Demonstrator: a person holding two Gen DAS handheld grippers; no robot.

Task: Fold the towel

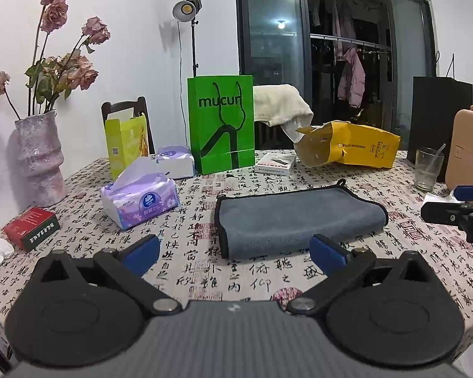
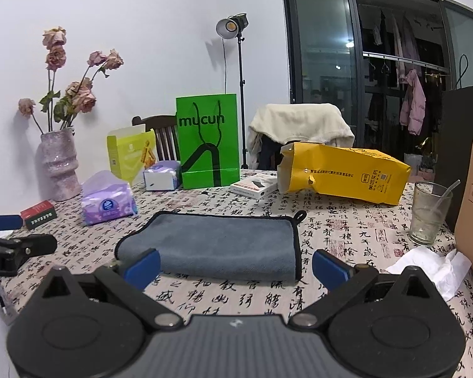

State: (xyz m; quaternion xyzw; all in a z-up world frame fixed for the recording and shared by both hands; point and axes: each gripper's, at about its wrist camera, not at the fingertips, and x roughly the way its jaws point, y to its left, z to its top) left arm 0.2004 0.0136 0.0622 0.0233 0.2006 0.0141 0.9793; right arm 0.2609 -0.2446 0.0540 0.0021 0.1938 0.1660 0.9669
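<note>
Lying: grey towel (image 1: pixel 299 220) folded on tablecloth (image 1: pixel 205 271)
L gripper (image 1: pixel 235 253): jaws wide apart, holding nothing
R gripper (image 2: pixel 236 266): jaws wide apart, holding nothing, near towel edge

A plain white wall (image 1: pixel 135 15) is seen behind the table. A lit studio lamp (image 2: pixel 231 25) is mounted on a stand against it. Two chairs are placed at the far side: a dark wooden chair (image 2: pixel 165 135) and another draped with cream cloth (image 2: pixel 299 119). Dark glass sliding doors (image 1: pixel 274 22) are set to the right, with clothes hung behind them.
</note>
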